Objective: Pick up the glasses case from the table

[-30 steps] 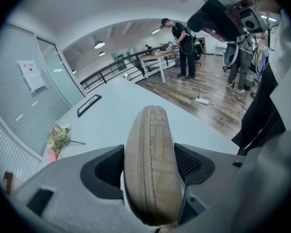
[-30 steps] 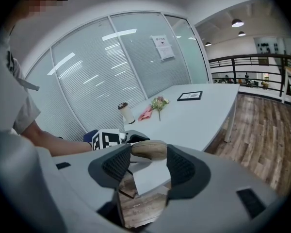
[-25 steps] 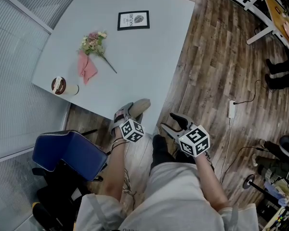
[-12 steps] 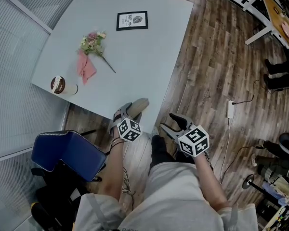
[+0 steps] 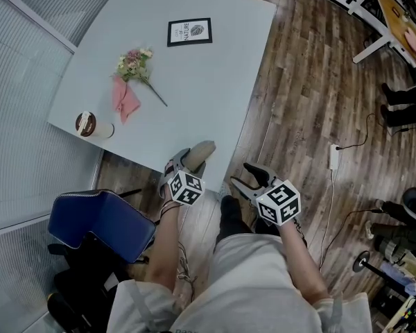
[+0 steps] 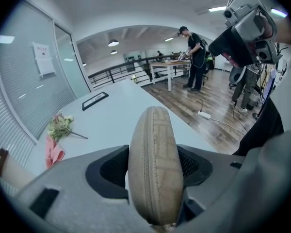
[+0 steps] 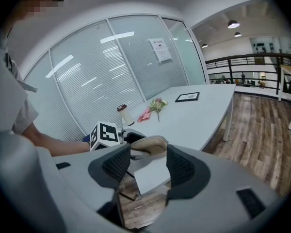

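Note:
The glasses case point(image 5: 199, 152) is beige fabric with a zip, and it sits at the near edge of the white table point(image 5: 215, 82). My left gripper point(image 5: 188, 164) is shut on it. In the left gripper view the case point(image 6: 153, 159) stands on edge, zip toward the camera, pressed between both pads. Whether it still touches the table I cannot tell. My right gripper point(image 5: 247, 180) hangs to the right, off the table over the floor, open with nothing between its jaws. From the right gripper view point(image 7: 144, 155) the case point(image 7: 151, 143) shows just beyond the fingertips.
On the table lie a framed print point(image 5: 190, 31), a small bunch of flowers point(image 5: 135, 62), a pink napkin point(image 5: 125, 97) and a paper cup point(image 5: 91, 125). A blue chair point(image 5: 100, 220) stands at my left. A power strip point(image 5: 333, 157) and cable lie on the wood floor.
My left gripper has rolled a little with the case in it and barely shifted. The right gripper has stayed where it was.

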### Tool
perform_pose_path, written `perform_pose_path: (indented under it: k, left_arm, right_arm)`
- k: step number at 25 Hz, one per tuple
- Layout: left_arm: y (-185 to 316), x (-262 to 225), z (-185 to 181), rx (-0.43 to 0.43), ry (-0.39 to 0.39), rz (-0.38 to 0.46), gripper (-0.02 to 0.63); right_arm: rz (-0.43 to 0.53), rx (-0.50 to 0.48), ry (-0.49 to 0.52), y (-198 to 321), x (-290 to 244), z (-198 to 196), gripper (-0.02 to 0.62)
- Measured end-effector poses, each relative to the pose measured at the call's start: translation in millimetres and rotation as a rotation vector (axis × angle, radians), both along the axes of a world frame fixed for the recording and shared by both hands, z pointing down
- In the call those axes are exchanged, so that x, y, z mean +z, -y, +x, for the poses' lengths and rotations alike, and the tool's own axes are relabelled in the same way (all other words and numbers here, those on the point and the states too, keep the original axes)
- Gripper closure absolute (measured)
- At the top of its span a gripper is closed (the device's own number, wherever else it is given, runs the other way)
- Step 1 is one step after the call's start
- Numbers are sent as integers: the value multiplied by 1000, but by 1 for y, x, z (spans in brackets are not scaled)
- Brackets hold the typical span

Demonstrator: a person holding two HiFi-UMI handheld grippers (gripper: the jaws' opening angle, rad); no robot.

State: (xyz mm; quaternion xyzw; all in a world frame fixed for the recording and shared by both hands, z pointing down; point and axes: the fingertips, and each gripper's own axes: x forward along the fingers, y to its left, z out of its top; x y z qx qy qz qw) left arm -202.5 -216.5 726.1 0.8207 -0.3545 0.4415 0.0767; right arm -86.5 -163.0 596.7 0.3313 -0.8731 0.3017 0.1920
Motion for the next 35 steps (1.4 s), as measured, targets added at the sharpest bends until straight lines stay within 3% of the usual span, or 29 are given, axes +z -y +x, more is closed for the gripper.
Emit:
perform_pose_path:
  k: [10, 35]
  left_arm:
    - [-4, -34, -7, -129, -138, 36, 331]
    - [-28, -126, -22, -424, -336, 184, 331]
  right_arm:
    - [13, 6, 38, 4, -2, -10, 377]
    - [128, -30, 122, 34, -23, -16, 377]
